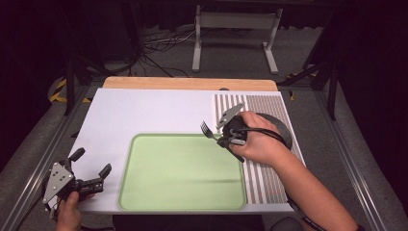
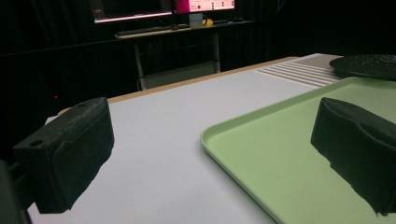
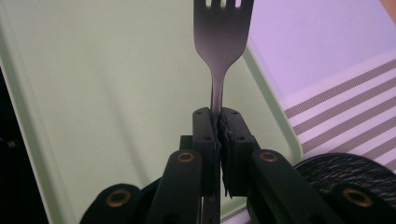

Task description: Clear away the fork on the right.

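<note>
Pinching the slim metal handle of a fork (image 3: 222,42) between its ribbed black pads, the right gripper (image 1: 224,139) holds it tines-out over the far right corner of a smooth, pale green tray (image 1: 159,192) — rounded corners, raised lip. Just beside sit a striped mat (image 1: 262,180) and dark round plate (image 1: 285,132). The left gripper (image 1: 91,167) rests spread apart at the white table's (image 1: 144,110) near left corner.

Dark room, grey carpet floor (image 1: 231,53), cables (image 1: 159,43), lit monitor (image 2: 163,7) on desk (image 2: 182,30)
</note>
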A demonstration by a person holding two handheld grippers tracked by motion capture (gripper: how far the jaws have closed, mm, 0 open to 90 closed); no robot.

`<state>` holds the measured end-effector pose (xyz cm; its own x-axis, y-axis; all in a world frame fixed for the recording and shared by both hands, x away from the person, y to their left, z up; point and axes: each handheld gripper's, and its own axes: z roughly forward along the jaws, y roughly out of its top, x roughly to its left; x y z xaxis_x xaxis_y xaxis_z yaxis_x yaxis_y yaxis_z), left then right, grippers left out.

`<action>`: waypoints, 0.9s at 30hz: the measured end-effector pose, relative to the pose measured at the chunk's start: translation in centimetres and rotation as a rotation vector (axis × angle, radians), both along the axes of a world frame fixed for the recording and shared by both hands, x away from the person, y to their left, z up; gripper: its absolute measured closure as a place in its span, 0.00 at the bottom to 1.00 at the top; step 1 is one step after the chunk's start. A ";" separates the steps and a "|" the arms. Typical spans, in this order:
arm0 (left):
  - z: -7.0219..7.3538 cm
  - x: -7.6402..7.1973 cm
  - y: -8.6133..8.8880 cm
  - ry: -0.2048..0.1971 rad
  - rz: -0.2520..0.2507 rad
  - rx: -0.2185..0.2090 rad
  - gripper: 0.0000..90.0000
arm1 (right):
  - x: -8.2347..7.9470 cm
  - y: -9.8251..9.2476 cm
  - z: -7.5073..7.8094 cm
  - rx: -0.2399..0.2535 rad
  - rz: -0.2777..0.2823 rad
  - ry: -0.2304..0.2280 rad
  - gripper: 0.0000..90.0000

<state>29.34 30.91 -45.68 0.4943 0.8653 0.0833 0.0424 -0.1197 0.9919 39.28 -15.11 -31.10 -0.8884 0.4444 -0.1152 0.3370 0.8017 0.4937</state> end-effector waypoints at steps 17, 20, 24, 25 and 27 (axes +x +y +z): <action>0.0 0.0 0.0 -0.002 0.000 0.000 0.00 | 0.8 1.1 -1.2 0.052 -0.373 0.144 0.94; 0.0 0.0 0.0 -0.001 0.000 0.000 0.00 | 1.0 1.1 -1.5 0.047 -0.414 0.154 0.94; 0.0 0.0 0.0 -0.003 0.001 0.001 0.00 | 1.2 1.2 -1.8 0.052 -0.494 0.182 0.94; 0.0 0.0 -0.1 -0.003 0.001 0.001 0.00 | 1.2 1.3 -1.8 0.054 -0.510 0.191 0.94; 0.0 0.0 -0.1 -0.003 0.002 0.001 0.00 | 1.2 1.3 -1.9 0.056 -0.523 0.201 0.94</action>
